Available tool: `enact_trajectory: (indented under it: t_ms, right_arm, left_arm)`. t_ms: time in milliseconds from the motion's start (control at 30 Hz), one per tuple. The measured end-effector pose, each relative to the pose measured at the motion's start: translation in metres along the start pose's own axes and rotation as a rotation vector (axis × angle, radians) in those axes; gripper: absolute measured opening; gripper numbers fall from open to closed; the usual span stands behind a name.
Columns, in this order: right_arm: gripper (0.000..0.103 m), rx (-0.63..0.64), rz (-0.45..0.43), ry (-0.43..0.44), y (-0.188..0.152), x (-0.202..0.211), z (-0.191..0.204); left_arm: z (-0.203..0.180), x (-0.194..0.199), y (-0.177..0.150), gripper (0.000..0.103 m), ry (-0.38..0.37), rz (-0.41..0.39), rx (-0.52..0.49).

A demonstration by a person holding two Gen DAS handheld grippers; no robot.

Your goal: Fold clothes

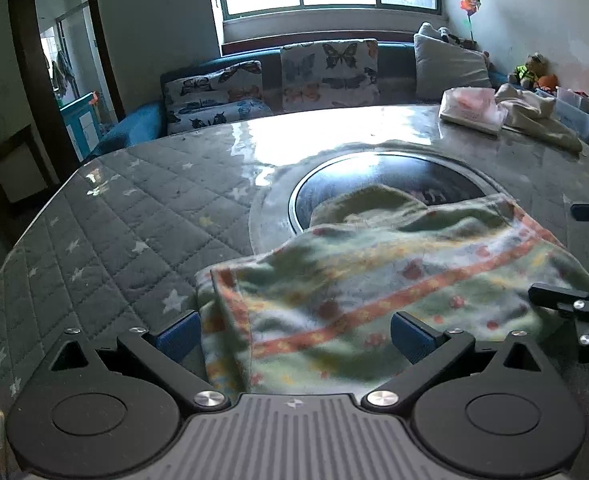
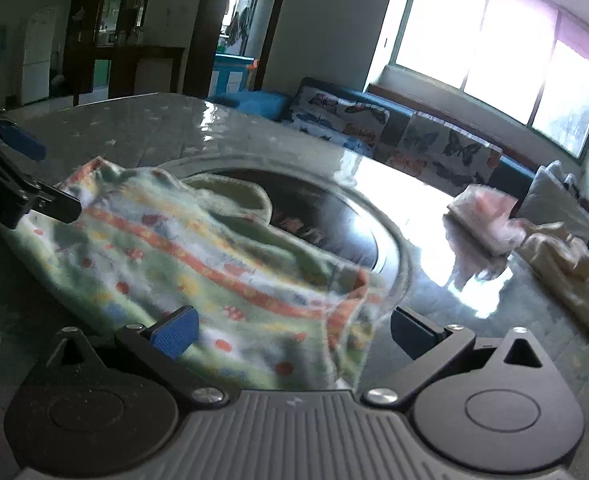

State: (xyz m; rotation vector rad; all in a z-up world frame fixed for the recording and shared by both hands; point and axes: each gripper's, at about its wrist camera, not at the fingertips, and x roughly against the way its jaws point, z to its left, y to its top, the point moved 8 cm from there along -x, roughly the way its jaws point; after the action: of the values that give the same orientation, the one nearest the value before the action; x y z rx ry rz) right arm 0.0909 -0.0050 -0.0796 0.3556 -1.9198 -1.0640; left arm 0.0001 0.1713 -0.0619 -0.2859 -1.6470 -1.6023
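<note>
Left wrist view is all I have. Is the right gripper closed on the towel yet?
Observer: No. The right gripper is open, and the towel lies loose between its jaws.
Operator: Which part of the towel?
Observer: A corner with the orange border, folded over on itself.
Operator: Is the cloth centred in there?
Observer: No. It sits towards the blue-padded finger, and the other finger is over the bare table.

Cloth (image 1: 374, 280) blurred; its near edge hidden.
</note>
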Motion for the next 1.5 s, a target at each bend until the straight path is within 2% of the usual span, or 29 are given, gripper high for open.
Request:
enact_trajectory:
  t_ms: [200, 467, 633, 767, 867, 1033, 1367, 1500]
  right_arm:
    - [0.103, -0.032, 0.045, -0.077, -0.014, -0.015, -0.02]
    - [0.103, -0.058, 0.039, -0.131, -0.011, -0.012, -0.047]
    - [0.103, -0.079, 0.073, -0.127, -0.019, -0.02, -0.053]
    - [0.103, -0.05, 0.051, -0.104, -0.005, -0.009, -0.046]
    - [0.103, -0.028, 0.03, -0.055, 0.007, -0.002, -0.031]
    - [0.103, 0.025, 0.017, 0.092, 0.024, 0.008, 0.011]
    - [0.103, 0.248, -0.013, 0.321, 0.045, 0.027, 0.119]
    - [0.103, 0.3, -0.024, 0.392, 0.053, 0.029, 0.154]
  left_arm:
    - [-0.007, -0.01, 0.003, 0.102, 0.004, 0.004, -0.019]
    - [-0.007, -0.02, -0.001, 0.102, 0.0, 0.031, -0.021]
    - [-0.001, -0.02, -0.003, 0.103, 0.005, 0.037, -0.003]
    - [0.013, -0.013, -0.003, 0.103, 0.012, 0.032, 0.035]
    - [0.026, -0.008, -0.006, 0.103, 0.013, 0.036, 0.073]
    - [0.048, -0.002, -0.016, 0.103, 0.029, 0.054, 0.134]
    - [0.09, 0.012, -0.034, 0.103, 0.076, 0.052, 0.222]
    - [0.109, 0.019, -0.037, 0.103, 0.095, 0.048, 0.271]
